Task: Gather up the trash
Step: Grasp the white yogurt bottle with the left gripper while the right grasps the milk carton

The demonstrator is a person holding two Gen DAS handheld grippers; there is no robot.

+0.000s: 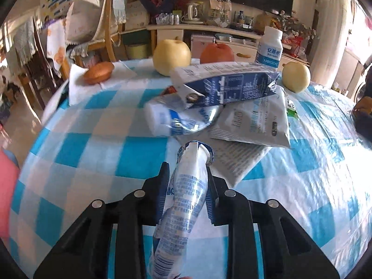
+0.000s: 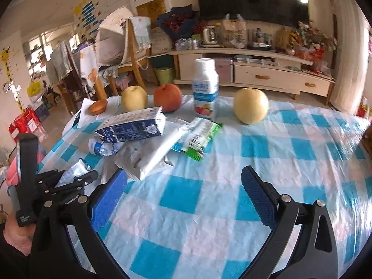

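My left gripper [image 1: 186, 179] pinches a crumpled white-and-blue wrapper [image 1: 186, 197] just above the checked tablecloth [image 1: 93, 153]. Only my left camera shows that grip close up; ahead lie a blue milk carton [image 1: 230, 86] and a squashed bottle [image 1: 172, 121]. My right camera alone shows the right gripper [image 2: 183, 190] spread wide, holding nothing, and the green packet [image 2: 200, 137] near the carton.

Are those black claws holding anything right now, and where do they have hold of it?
The left gripper pinches a crumpled white-and-blue plastic wrapper around its middle. The right gripper is open and empty.
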